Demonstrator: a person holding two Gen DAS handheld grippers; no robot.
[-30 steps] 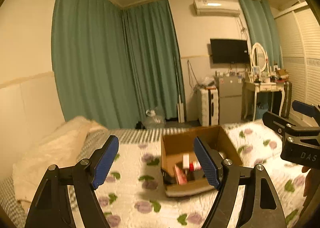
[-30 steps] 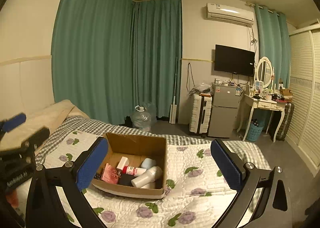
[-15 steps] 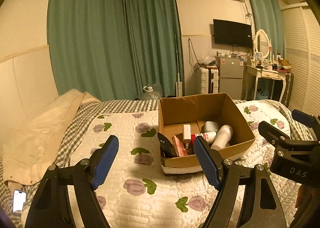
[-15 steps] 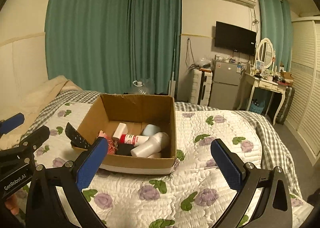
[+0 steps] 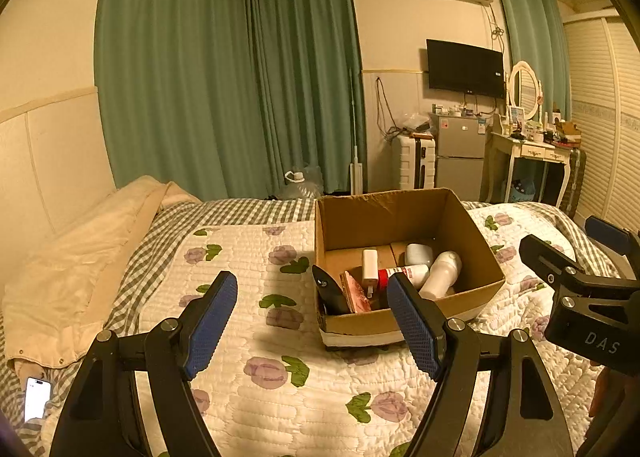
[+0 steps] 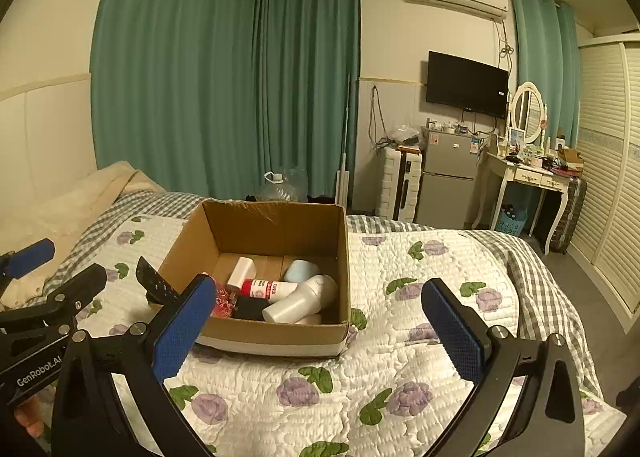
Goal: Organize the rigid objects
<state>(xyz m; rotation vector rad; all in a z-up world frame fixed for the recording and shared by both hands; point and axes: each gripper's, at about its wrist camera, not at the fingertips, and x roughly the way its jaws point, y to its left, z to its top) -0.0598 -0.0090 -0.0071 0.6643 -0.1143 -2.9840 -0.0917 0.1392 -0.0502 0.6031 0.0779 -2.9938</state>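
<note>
A matt brown cardboard box (image 6: 256, 233) at centre frame sits on a quilted cotton-like bedspread (image 6: 420, 277), stitched in ridges and printed with flowers. Inside the box, a smooth white plastic bottle (image 6: 300, 299) lies against a glossy red-labelled tube (image 6: 268, 289). In the lower corners, the right gripper (image 6: 316, 329) shows matt black plastic arms with dimpled blue rubbery pads (image 6: 452, 333) and bright metal screws; the left gripper (image 5: 312, 321) is finished alike. Heavy green cloth curtains (image 6: 224, 77) hang in soft folds in the upper left.
</note>
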